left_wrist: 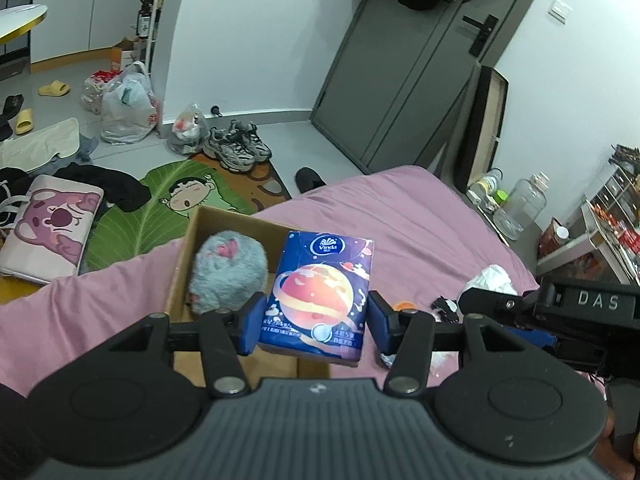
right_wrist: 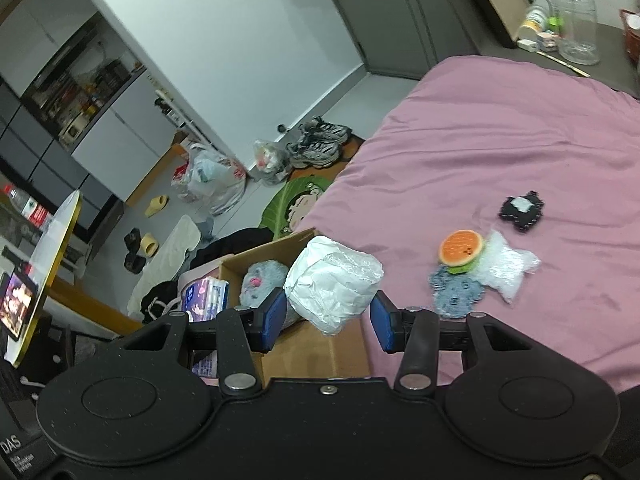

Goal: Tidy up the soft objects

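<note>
Left gripper (left_wrist: pixel 316 320) clamped on tissue pack (left_wrist: pixel 318 294), held just over box (left_wrist: pixel 192 248) ahead, ready to drop beside grey plush (left_wrist: pixel 228 268). Right gripper (right_wrist: pixel 328 320) pinching white bundle (right_wrist: pixel 334 282) above same box (right_wrist: pixel 320 344); burger toy (right_wrist: pixel 461 250) waiting right of it on bed (right_wrist: pixel 500 128).

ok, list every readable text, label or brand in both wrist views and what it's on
"Vinda": oval logo atop the blue tissue pack between the left gripper fingers.
"DAS": right gripper body, left wrist view.
"DAS": other gripper's body, right wrist view; the smaller lines below are unreadable.
Tissue pack's bottom print: too blurred.
</note>
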### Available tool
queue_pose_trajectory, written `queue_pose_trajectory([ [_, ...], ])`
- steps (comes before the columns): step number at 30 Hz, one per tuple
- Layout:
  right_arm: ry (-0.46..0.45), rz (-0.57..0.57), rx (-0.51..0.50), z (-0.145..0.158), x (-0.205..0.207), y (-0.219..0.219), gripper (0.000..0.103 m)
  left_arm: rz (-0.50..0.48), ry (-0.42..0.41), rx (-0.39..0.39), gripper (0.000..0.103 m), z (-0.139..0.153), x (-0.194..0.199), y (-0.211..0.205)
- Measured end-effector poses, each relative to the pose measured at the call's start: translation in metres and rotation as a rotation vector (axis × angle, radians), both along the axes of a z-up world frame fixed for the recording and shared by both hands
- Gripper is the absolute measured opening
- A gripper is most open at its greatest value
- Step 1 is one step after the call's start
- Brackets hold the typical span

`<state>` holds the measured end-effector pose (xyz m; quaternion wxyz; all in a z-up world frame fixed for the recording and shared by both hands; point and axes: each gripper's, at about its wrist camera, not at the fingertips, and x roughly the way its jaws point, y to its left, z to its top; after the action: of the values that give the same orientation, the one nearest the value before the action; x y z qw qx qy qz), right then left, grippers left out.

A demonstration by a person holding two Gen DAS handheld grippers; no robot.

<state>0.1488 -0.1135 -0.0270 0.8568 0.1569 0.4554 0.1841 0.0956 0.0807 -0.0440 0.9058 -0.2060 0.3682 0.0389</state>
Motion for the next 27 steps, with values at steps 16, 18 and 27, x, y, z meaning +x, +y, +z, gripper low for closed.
queue_pose_trajectory([
  [16,-0.032,0.105,-0.058,-0.012,0.002,0.049,0.045,0.067,0.022,-0.069,0.052,-0.017,-0.001,0.052],
  [18,-0.026,0.107,-0.059,-0.014,0.005,0.052,0.045,0.069,0.035,-0.075,0.052,-0.022,0.002,0.056],
  [27,0.015,0.108,-0.058,-0.024,0.020,0.066,0.045,0.068,0.141,-0.072,0.053,-0.045,0.016,0.063],
])
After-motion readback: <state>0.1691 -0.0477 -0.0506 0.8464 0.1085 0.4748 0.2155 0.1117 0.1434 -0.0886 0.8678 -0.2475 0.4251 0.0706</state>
